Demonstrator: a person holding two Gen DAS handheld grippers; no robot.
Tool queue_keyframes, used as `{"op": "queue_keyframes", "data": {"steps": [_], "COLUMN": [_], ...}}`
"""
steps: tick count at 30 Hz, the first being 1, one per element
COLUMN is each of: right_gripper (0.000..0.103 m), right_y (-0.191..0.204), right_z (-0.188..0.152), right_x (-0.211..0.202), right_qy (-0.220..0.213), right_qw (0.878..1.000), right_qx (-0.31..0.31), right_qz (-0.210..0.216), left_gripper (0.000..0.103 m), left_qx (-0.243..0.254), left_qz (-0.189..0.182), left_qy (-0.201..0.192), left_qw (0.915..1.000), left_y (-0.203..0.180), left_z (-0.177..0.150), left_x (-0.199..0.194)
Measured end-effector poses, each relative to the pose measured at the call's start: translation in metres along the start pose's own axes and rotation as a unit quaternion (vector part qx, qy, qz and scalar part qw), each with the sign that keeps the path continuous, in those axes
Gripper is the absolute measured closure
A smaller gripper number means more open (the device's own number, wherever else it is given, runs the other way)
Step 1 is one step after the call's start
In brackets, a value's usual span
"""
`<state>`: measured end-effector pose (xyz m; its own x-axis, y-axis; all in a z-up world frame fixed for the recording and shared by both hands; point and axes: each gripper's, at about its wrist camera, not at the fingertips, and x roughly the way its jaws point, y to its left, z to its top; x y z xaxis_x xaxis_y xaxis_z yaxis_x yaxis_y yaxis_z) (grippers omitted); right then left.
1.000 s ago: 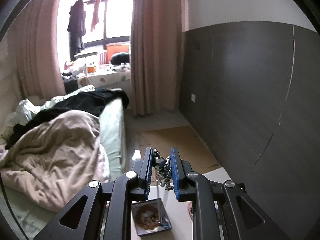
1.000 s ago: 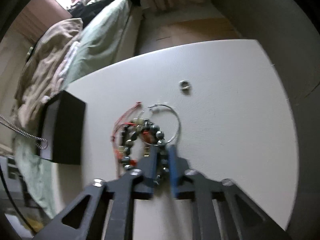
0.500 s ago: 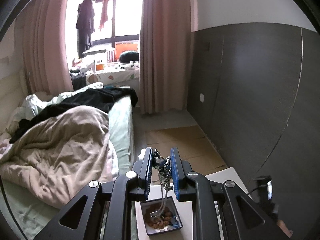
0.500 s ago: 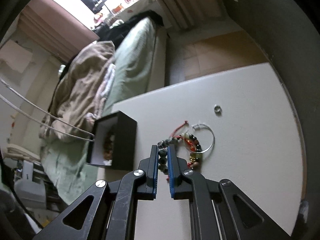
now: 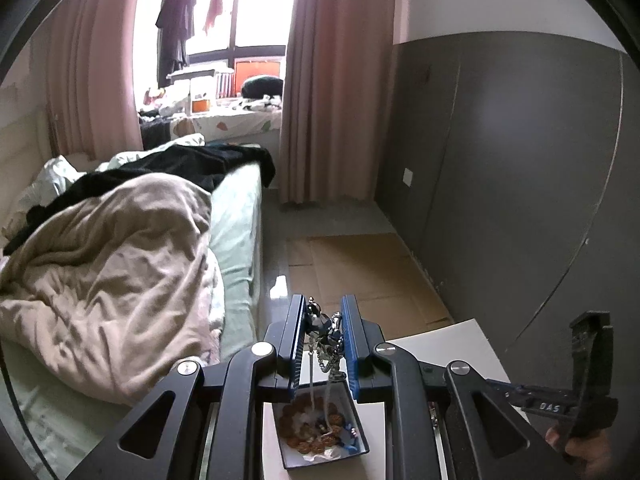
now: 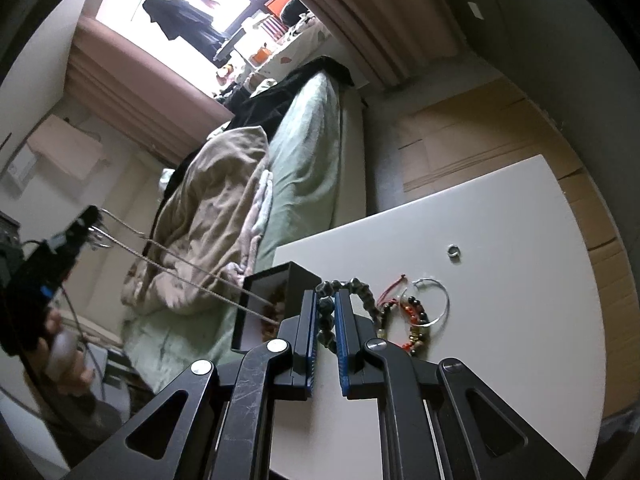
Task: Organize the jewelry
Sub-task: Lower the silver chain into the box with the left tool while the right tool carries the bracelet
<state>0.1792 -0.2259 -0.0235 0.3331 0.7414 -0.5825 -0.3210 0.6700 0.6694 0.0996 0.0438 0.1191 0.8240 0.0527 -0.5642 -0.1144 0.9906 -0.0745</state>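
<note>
The left tool (image 5: pixel 323 334) was closed on the bunched top of a silver chain (image 5: pixel 325 360), which hung straight down from between its blue pads into the open black box (image 5: pixel 320 428) almost directly beneath it, the chain's lower end resting among the brown beads already lying there. That vertical line, tool above and box below, looked to be what the coming move turned on: letting go would probably drop the rest of the chain into the box. The left tool was held level, pointing out toward the bed (image 5: pixel 120 264) and window, well above the white counter (image 5: pixel 452 340). The right tool (image 6: pixel 325 320) was tilted down over the counter, its pads nearly shut on a dark beaded bracelet (image 6: pixel 352 296) whose loose end curved off to its right. The box (image 6: pixel 276 300) lay just ahead and to the left of this tool. A tangle of red cord, small beads and a wire hoop (image 6: pixel 420 312) lay just right of the tool, and a small ring (image 6: pixel 454 251) sat farther ahead on the right.
</note>
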Motion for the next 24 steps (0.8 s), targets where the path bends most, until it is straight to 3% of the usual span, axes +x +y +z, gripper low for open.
{"op": "queue_keyframes", "data": {"steps": [16,21,24], "right_gripper": [0.093,0.093,0.093], "right_y": [0.011,0.016,0.022], "right_z": [-0.001,-0.001,-0.003], "right_x": [0.009,0.015,0.023], "right_qy": [-0.024,-0.034,-0.036], "right_qw": [0.999,0.998,0.998], "right_qx": [0.004,0.008,0.006], "right_qz": [0.039,0.047,0.056], "left_gripper": [0.085,0.084,0.084], "left_qx": [-0.071,-0.114,-0.152], "left_qz": [-0.026,-0.038,-0.061], "left_qy": [0.061,0.088,0.11], "left_qw": [0.9953,0.9888,0.9803], "left_y": [0.026,0.042,0.051], "left_z": [-0.063,-0.087,-0.097], "left_x": [0.069,0.093,0.105]}}
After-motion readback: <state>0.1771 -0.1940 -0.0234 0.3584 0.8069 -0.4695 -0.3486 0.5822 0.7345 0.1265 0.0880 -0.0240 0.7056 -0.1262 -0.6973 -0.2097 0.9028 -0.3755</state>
